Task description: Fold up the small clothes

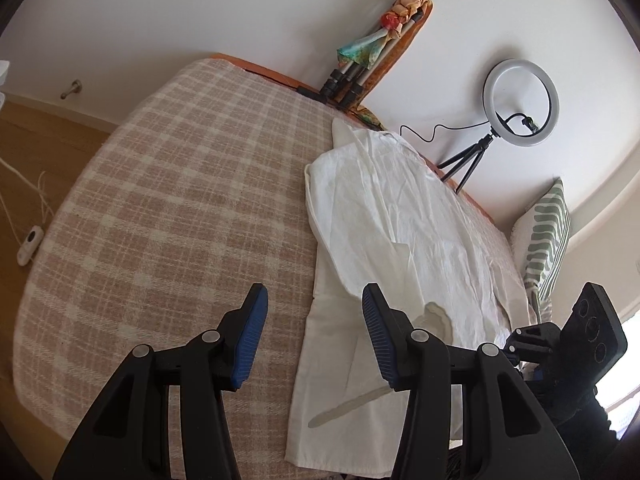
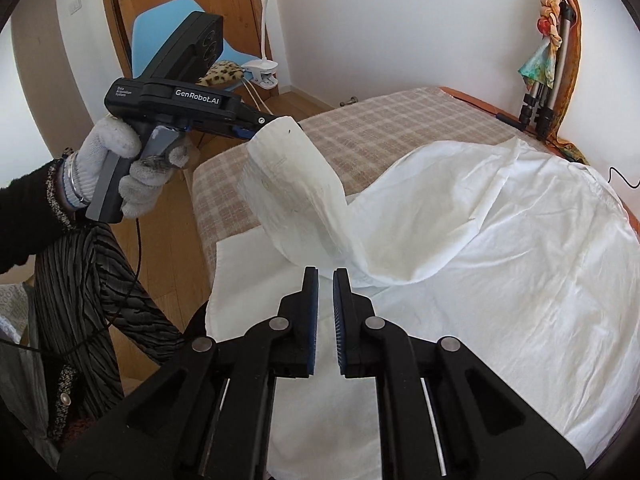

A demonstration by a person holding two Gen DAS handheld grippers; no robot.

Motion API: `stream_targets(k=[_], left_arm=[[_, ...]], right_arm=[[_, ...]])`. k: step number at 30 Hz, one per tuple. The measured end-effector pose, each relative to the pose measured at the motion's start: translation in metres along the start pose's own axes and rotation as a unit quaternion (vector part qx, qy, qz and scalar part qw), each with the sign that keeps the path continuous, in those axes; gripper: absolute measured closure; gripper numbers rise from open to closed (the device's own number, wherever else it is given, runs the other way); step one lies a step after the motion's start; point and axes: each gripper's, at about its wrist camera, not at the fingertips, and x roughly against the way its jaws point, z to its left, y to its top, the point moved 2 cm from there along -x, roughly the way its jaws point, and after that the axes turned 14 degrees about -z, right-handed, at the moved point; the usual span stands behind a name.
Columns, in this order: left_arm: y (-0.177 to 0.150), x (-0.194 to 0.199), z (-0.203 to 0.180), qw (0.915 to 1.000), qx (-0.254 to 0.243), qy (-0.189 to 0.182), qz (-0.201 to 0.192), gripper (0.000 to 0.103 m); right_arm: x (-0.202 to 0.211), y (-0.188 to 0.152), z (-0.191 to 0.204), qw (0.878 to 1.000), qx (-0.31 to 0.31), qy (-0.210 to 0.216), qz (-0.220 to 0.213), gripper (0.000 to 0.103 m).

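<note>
We see the white garment [image 2: 480,240] spread along the bed's [image 1: 160,180] right side, its hem at the near edge and the plaid left half bare and free. One cuff [image 2: 288,160] stands lifted off the bed against the left claw's [image 1: 314,308] tip, though its own view shows it spread around nothing. The right claw [image 2: 326,274] is pressed nearly together above a fold near the bed's near edge.

White garment [image 2: 500,248] spread wrinkled on checked bed cover – one sleeve [image 2: 296,184] lifted, hanging
</note>
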Motion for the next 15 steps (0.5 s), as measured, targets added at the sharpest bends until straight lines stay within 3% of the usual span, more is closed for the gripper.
stream_targets(k=[2, 4, 5, 6, 8, 11, 13, 15], left_arm=[[-0.009, -0.008, -0.011, 0.9996, -0.016, -0.014, 0.018, 0.055], [-0.021, -0.015, -0.025, 0.9974, -0.017, -0.053, 0.046, 0.055], [-0.027, -0.015, -0.033, 0.9957, -0.02, -0.071, 0.056, 0.055], [-0.033, -0.015, -0.042, 0.9938, -0.027, -0.087, 0.064, 0.055], [-0.048, -0.014, -0.06, 0.9878, -0.045, -0.122, 0.086, 0.055], [-0.069, -0.007, -0.086, 0.9768, -0.099, -0.152, 0.113, 0.055], [-0.074, -0.002, -0.09, 0.9759, -0.135, -0.133, 0.109, 0.055], [-0.074, -0.002, -0.083, 0.9791, -0.168, -0.069, 0.092, 0.055]], right_arm=[[0.012, -0.002, -0.004, 1.0, -0.008, -0.013, 0.001, 0.095], [0.019, -0.001, -0.013, 0.999, -0.038, -0.026, -0.002, 0.094], [0.02, 0.0, -0.019, 0.998, -0.055, -0.035, -0.001, 0.089], [0.022, -0.001, -0.024, 0.996, -0.076, -0.047, -0.001, 0.083], [0.026, -0.003, -0.039, 0.99, -0.118, -0.081, -0.004, 0.042], [0.028, -0.008, -0.06, 0.979, -0.18, -0.098, -0.007, 0.039], [0.026, -0.011, -0.069, 0.973, -0.206, -0.103, -0.001, 0.039], [0.023, -0.013, -0.072, 0.97, -0.222, -0.097, 0.005, 0.039]])
